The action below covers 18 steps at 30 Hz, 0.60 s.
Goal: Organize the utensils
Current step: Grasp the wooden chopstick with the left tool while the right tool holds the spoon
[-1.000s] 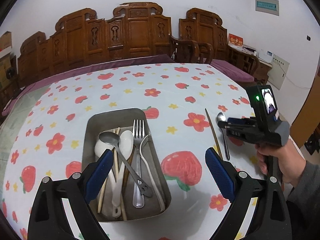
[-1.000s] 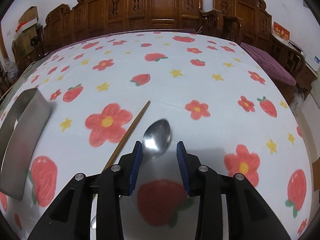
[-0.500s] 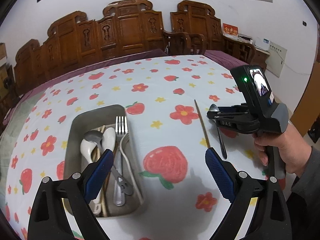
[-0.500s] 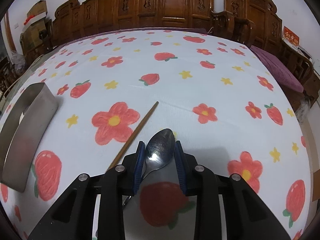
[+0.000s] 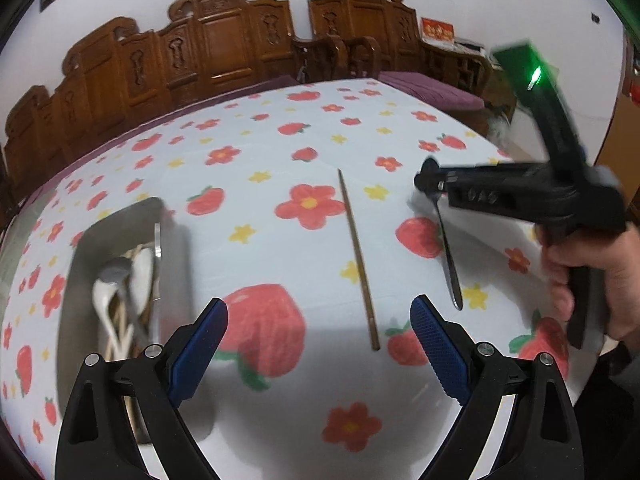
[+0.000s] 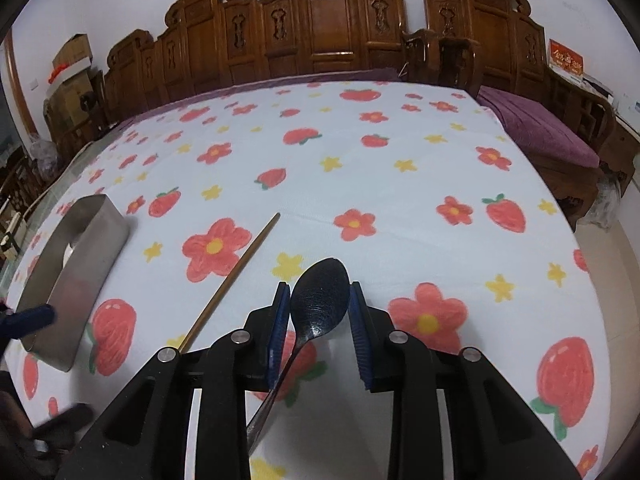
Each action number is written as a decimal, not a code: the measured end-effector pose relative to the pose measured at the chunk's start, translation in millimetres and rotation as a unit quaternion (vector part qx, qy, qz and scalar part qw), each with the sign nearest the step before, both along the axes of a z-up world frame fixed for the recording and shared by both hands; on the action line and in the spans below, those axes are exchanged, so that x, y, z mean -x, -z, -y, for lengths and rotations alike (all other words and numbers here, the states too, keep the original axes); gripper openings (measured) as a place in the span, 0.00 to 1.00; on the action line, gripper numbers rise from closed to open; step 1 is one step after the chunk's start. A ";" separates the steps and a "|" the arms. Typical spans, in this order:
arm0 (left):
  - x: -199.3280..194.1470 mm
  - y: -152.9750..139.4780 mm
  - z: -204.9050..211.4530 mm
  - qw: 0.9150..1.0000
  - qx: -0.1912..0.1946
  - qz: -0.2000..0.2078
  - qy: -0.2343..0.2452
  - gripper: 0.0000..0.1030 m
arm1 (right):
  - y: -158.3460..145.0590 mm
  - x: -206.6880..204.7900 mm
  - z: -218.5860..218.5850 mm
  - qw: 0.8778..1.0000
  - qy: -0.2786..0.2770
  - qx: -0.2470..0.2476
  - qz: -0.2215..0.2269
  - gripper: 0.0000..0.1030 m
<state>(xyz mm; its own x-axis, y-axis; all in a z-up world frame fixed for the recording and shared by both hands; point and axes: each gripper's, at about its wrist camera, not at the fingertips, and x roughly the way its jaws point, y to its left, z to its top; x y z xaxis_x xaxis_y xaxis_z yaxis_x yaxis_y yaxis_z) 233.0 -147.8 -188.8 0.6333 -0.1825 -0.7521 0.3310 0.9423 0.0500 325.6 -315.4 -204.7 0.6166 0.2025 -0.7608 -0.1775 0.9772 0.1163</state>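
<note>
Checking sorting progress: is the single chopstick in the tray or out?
Out. The chopstick lies on the tablecloth, right of the tray.

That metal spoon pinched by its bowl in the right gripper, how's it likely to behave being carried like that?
The spoon looks rigid, so it probably won't flex. It is smooth, polished metal held only by the bowl's curved edges in the right gripper, so it may slip or pivot. Its long handle hangs down toward the tablecloth in the left wrist view, so it could swing.

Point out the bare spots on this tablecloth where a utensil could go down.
Free: the cloth between the metal tray and the wooden chopstick, and the whole far half toward the carved chairs. Crowded: inside the tray, already stacked with utensils.
</note>
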 end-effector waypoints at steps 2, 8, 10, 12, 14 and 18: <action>-6.0 8.3 9.5 1.000 -0.009 -0.009 0.009 0.72 | -3.1 1.6 1.0 1.000 -0.003 0.000 0.006 0.31; -18.6 27.7 28.0 0.999 -0.023 -0.035 0.029 0.42 | -5.2 3.2 3.7 1.000 -0.009 0.006 0.011 0.31; -22.8 33.7 31.1 0.998 -0.025 -0.045 0.029 0.33 | -6.5 3.8 3.9 1.000 -0.011 0.005 0.014 0.31; -26.0 38.4 30.7 0.998 -0.018 -0.054 0.028 0.24 | -8.7 4.8 3.5 1.000 -0.013 0.003 0.017 0.31; -25.9 38.3 28.1 0.998 -0.010 -0.058 0.024 0.05 | -11.2 6.6 2.0 1.000 -0.016 0.001 0.022 0.31; -22.7 37.0 19.9 0.998 -0.003 -0.064 0.022 0.04 | -16.1 11.1 -2.9 0.999 -0.025 0.001 0.029 0.31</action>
<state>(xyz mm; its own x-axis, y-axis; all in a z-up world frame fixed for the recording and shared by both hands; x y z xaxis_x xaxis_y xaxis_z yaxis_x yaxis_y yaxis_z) 255.7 -167.7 -225.7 0.5230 -0.2032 -0.8277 0.3757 0.9267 0.0099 314.6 -312.6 -188.5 0.6493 0.2333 -0.7239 -0.2333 0.9670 0.1025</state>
